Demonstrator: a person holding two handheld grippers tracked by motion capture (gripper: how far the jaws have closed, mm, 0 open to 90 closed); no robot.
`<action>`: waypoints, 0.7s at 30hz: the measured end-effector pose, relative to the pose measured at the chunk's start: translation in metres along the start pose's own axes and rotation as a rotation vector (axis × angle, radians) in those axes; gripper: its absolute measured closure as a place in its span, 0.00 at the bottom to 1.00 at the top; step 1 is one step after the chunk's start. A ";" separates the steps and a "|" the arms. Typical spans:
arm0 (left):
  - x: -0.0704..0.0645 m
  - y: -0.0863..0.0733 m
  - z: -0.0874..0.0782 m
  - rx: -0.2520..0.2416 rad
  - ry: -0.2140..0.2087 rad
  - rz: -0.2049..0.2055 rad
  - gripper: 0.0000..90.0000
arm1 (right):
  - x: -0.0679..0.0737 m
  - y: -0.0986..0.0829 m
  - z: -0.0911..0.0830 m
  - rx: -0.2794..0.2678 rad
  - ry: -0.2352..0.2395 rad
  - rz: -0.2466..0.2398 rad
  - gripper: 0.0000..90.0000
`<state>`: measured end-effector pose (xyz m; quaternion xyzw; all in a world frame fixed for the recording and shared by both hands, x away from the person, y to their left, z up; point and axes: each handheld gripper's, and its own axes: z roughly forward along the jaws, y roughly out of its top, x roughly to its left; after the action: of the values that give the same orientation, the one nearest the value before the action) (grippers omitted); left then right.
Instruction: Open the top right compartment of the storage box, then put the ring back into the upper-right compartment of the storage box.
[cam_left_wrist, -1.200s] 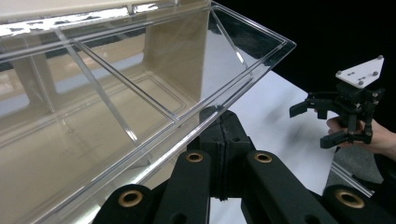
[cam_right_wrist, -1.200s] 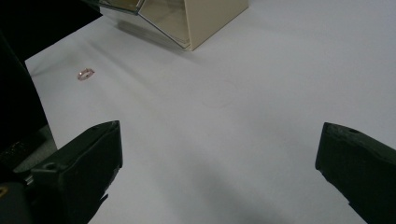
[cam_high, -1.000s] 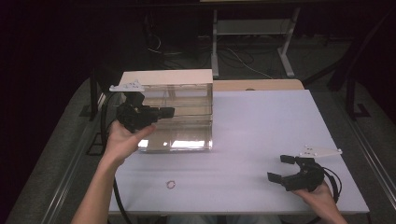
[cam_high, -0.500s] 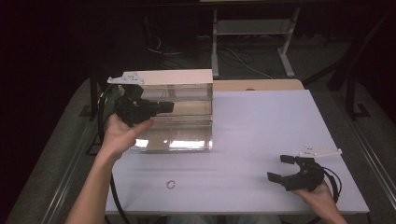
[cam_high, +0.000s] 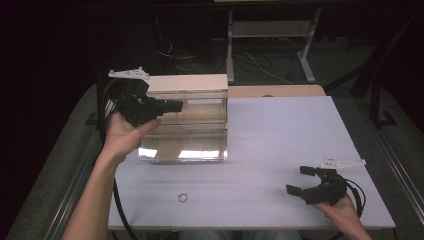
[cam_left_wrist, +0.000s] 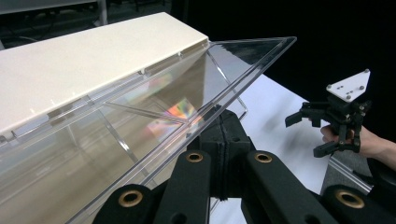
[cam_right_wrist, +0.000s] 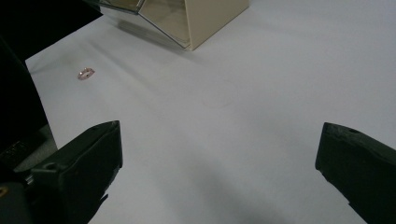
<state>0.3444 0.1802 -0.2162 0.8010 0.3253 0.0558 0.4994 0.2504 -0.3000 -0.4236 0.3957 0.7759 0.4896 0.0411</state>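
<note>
Lid (cam_left_wrist: 154, 100) of the clear box (cam_high: 187, 142) has risen a little more: the left gripper (cam_high: 165, 106), jaws closed on its front edge, keeps lifting. Right gripper (cam_high: 305, 181) waits wide open, empty, far from the box.

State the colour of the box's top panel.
Cream-white; the top panel shows best in the left gripper view.

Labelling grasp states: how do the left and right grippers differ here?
The left gripper is shut on the clear lid of the box, raised at the box's top; the right gripper is open, holding nothing, low over the white table. Both are black, hand-held, each with a grey plate.
</note>
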 end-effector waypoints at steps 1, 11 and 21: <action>0.000 0.001 0.000 0.003 0.001 0.000 0.99 | 0.000 0.000 0.000 0.001 0.000 -0.001 0.01; 0.001 0.012 -0.003 -0.005 0.016 0.008 0.99 | 0.000 0.000 0.001 0.008 0.005 -0.005 0.01; 0.004 0.012 -0.003 -0.015 0.011 0.009 0.99 | 0.011 0.010 0.005 0.037 0.016 -0.033 0.01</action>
<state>0.3520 0.1813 -0.2051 0.7983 0.3239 0.0652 0.5035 0.2508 -0.2866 -0.4151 0.3797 0.7916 0.4774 0.0356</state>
